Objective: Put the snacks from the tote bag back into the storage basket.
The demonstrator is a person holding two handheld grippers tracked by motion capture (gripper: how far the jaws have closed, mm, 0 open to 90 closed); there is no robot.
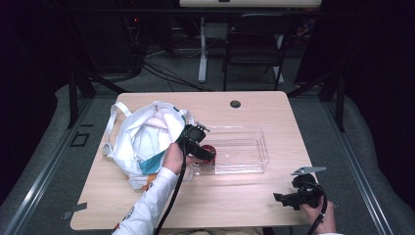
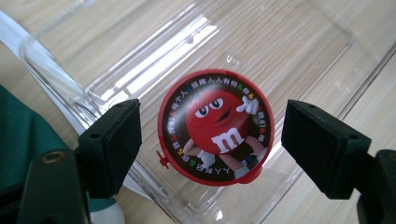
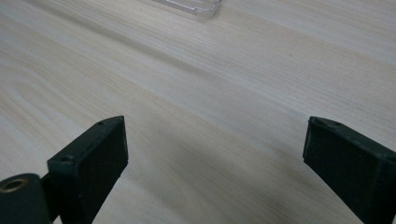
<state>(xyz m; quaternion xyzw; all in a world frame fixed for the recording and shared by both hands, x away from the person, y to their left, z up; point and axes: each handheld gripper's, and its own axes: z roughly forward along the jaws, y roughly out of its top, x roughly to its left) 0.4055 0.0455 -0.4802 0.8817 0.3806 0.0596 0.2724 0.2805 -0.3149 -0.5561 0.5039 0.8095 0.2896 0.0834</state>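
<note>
A round red candy tub (image 2: 215, 128) with a cartoon lid sits in the left end of a clear plastic tray (image 2: 280, 46). My left gripper (image 2: 212, 140) hangs over it, open, with a jaw on each side and a gap to the tub on both. In the high view the left gripper (image 1: 208, 152) is above the red tub (image 1: 209, 150) at the left end of the tray (image 1: 264, 142). My right gripper (image 1: 283, 198) rests low over bare wood near the table's front right corner. It is open with nothing between its jaws (image 3: 215, 158).
A white cloth bag (image 1: 142, 137) with teal fabric (image 2: 23, 130) inside lies left of the tray, touching it. A corner of the tray (image 3: 196, 7) shows far ahead of the right gripper. A dark chair (image 1: 254, 44) stands beyond the table.
</note>
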